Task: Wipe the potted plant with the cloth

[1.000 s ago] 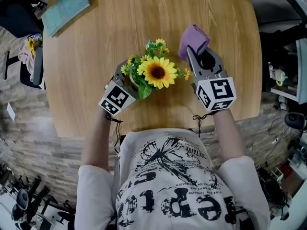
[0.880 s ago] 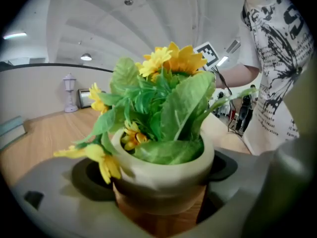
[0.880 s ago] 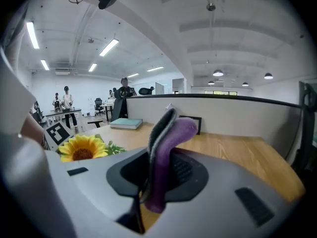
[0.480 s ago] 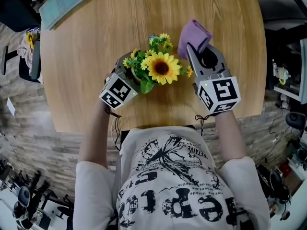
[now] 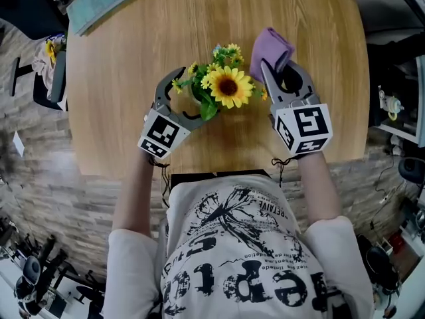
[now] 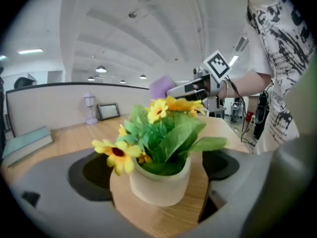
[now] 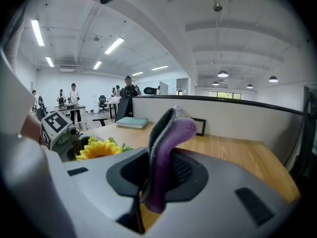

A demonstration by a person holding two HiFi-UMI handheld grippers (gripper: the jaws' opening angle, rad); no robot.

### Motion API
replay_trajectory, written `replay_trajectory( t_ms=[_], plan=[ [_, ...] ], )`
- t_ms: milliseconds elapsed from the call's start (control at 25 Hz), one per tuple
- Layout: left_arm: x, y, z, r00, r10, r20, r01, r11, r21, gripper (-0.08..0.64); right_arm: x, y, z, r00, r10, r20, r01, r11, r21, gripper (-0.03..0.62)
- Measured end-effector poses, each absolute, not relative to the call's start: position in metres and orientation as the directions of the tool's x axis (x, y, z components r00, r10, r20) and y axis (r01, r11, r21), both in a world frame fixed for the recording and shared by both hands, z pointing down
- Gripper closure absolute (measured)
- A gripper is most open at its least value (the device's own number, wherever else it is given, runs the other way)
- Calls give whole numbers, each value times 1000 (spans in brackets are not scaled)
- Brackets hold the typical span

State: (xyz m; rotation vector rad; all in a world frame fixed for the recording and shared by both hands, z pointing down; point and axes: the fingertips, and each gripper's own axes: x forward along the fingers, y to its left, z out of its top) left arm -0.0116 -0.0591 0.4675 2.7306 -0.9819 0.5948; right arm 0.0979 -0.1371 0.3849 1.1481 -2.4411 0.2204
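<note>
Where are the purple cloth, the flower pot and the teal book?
purple cloth (image 5: pixel 269 48): head view, on its folded upper part.
flower pot (image 6: pixel 159 186): left gripper view, on its pale front wall.
teal book (image 5: pixel 99 2): head view, on its cover.

A light wooden table (image 5: pixel 133 78) with rounded corners carried the lot. The potted plant (image 5: pixel 219 88) stood upright on it, near the front edge and about midway across. A pale teal book (image 5: pixel 99 2) lay flat at the far left corner, well apart from the plant. Along the far edge, a small picture frame (image 6: pixel 108 111) stood just beside a little pale lamp (image 6: pixel 89 108).
</note>
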Motion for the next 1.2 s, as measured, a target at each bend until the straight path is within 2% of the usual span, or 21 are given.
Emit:
replay_trajectory(
  t_ms=[40,120,240,440,640,800,1200],
  plan=[
    [-16,-59,458,690,-593,415,-660,-751,24,10,97,-135,381,-566,-697,439,-763,645,40,514],
    [-20,-58,438,677,-625,388,-684,-729,19,105,97,-128,373,-576,-696,428,-760,649,34,514],
    [-24,-54,406,659,-671,340,-717,-696,17,167,95,-116,362,-595,-693,407,-754,656,16,515],
    [-36,-49,349,579,-777,247,-803,-596,5,403,93,-100,336,-620,-698,359,-743,669,18,515],
    [-54,-46,310,484,-855,186,-864,-500,-49,555,83,-82,312,-675,-670,308,-690,721,57,518],
    [-60,-35,274,444,-888,115,-888,-454,-71,555,83,-73,296,-679,-682,273,-693,718,70,518],
    [-81,-27,255,384,-915,126,-915,-395,-78,557,81,-59,277,-673,-711,204,-708,699,103,526]
  ],
)
